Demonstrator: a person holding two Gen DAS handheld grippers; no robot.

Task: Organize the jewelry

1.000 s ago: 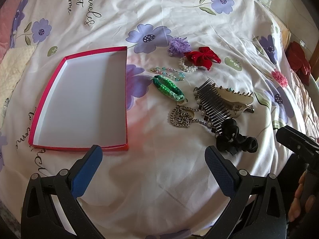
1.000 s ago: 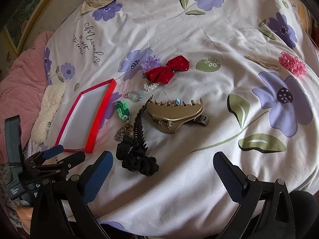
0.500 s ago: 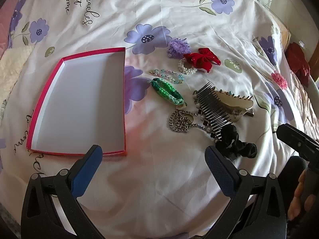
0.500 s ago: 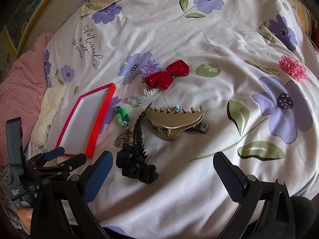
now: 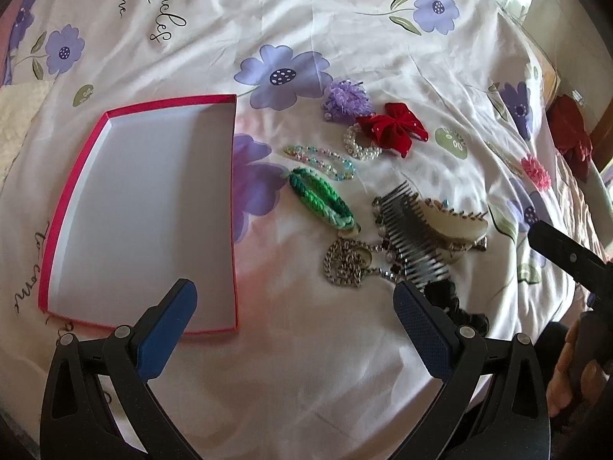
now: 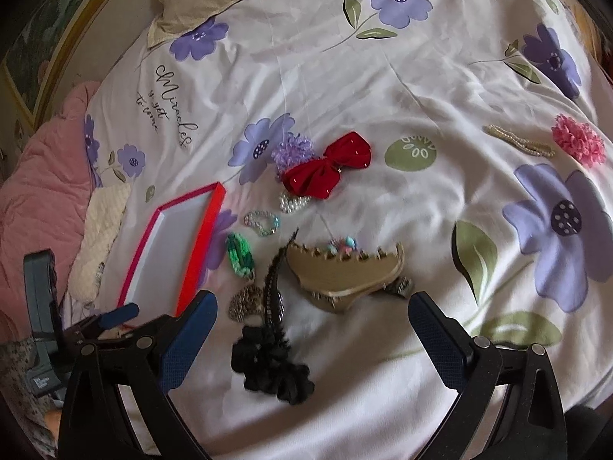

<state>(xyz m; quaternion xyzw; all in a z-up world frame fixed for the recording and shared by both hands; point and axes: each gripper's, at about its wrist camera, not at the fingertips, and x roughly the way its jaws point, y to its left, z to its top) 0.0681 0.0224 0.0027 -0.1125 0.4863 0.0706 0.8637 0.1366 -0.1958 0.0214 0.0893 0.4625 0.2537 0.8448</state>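
Here, a red-rimmed tray (image 5: 145, 207) lies at the left on the flowered bedspread (image 5: 345, 38), its white floor bare. Just right of it sit a green braided bracelet (image 5: 322, 198), a beaded bracelet (image 5: 320, 157), a silver chain (image 5: 346, 262), a black comb (image 5: 412, 235), a red bow (image 5: 392, 127) and a black scrunchie (image 6: 274, 368). The left gripper (image 5: 295, 329) and right gripper (image 6: 310, 341) both hover above the bedspread with jaws spread wide, holding nothing.

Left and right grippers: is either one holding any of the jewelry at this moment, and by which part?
Nothing is held. The left gripper and the right gripper both stand open above the bedspread, with no item between their fingers.
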